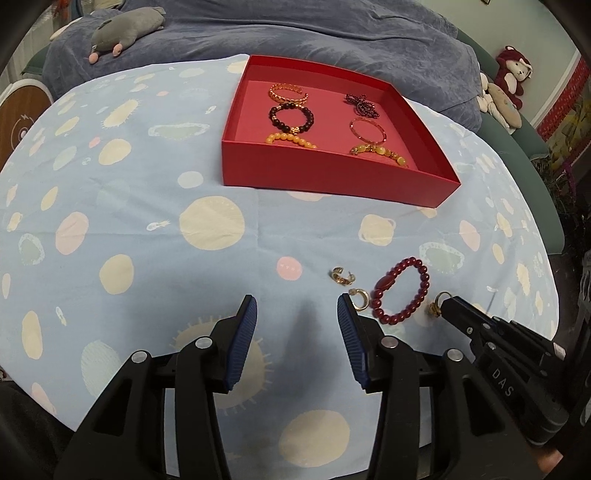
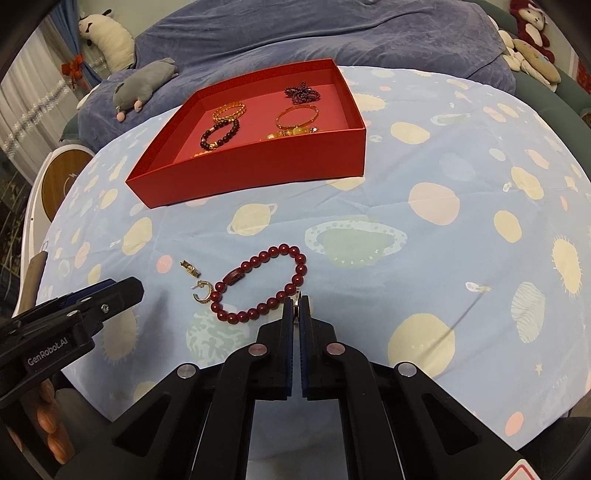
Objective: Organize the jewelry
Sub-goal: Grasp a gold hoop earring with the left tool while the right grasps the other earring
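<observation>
A red box (image 1: 332, 181) (image 2: 258, 162) holds several bracelets. On the cloth lie a dark red bead bracelet (image 1: 402, 291) (image 2: 266, 284), a gold hoop earring (image 1: 360, 297) (image 2: 203, 291) and a gold ring (image 1: 341, 275) (image 2: 189, 267). My left gripper (image 1: 297, 317) is open and empty, just left of the hoop earring. My right gripper (image 2: 296, 301) (image 1: 441, 308) is shut on a small gold earring (image 1: 435, 304), right of the red bracelet, low at the cloth.
The table wears a light blue cloth with planet prints (image 1: 147, 221). Behind it is a blue-covered bed (image 1: 295, 33) with a grey plush toy (image 1: 125, 31). More plush toys (image 1: 509, 77) sit at the far right.
</observation>
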Motion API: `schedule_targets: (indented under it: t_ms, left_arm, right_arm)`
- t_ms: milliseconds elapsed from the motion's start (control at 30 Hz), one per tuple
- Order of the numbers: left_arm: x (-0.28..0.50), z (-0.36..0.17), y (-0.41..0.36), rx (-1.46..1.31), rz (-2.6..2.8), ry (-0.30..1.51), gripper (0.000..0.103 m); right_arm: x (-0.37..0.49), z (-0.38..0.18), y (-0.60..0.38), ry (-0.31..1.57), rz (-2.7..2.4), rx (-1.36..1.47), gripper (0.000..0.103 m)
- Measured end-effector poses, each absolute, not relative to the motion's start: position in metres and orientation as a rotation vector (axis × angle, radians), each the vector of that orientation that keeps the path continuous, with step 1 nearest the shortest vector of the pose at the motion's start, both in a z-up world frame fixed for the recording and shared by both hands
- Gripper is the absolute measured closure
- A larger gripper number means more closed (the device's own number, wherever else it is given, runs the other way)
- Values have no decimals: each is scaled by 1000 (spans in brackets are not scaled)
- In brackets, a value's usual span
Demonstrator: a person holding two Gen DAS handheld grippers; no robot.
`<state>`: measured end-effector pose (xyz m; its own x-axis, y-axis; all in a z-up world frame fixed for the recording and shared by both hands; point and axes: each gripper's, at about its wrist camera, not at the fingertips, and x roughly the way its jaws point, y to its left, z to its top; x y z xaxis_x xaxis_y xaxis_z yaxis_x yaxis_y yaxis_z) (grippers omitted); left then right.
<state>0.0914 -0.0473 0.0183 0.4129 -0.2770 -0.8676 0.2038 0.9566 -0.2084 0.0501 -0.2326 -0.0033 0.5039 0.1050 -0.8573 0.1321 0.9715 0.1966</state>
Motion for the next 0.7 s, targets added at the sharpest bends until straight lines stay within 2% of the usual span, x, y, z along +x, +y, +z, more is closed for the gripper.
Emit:
schedule_targets:
  t_ms: [333,400,533,600,700]
  left_arm:
    - [111,6,-80,-80,-328,1127,60]
    - [114,2,-83,-76,-337,1138,71]
    - [114,-2,-81,-69,-339,1148,75]
    - [114,-4,-79,-67,-343,1152,85]
    - [114,-7,-74,-71,-335,1156,93]
  right_arm:
    - [48,-4,-244,1047,-25,283,100]
    - [49,-5,-244,1049,-24,285,100]
    - [49,-6,-244,1052,-21,289,100]
    - [50,-7,-244,1053,-21,289,100]
    - [50,-7,-243,1053,-20,290,100]
